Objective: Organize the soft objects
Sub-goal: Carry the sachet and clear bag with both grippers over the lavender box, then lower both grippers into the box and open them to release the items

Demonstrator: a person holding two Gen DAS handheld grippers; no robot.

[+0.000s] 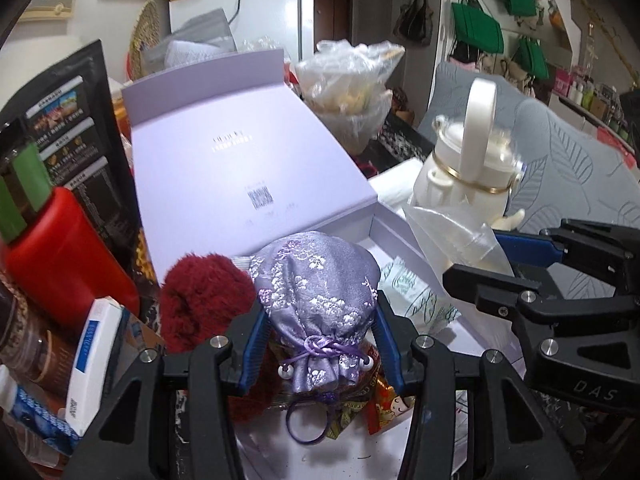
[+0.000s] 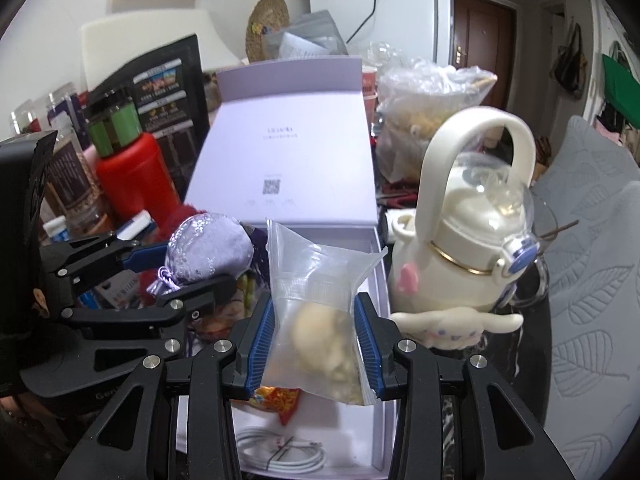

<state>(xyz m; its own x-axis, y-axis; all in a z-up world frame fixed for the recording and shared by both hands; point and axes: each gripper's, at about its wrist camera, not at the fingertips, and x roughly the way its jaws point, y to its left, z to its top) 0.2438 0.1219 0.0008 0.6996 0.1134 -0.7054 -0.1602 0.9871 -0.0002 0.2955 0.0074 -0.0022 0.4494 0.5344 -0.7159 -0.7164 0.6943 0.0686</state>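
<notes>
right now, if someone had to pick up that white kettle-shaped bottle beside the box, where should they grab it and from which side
Probably by the arched handle of the white bottle, coming from above. The bottle stands upright beside the lavender box, and the handle loops clear over the lid with open space beneath it, so a gripper could close across it. The body looks round, wide and smooth, likely too broad to pinch securely.

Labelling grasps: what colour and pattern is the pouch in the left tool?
Lilac satin pouch with pale floral embroidery; clearest in the left wrist view.

Left gripper [image 1: 320, 344] jaws clamped on a pouch; right gripper [image 2: 320, 340] jaws clamped on a bag.
</notes>
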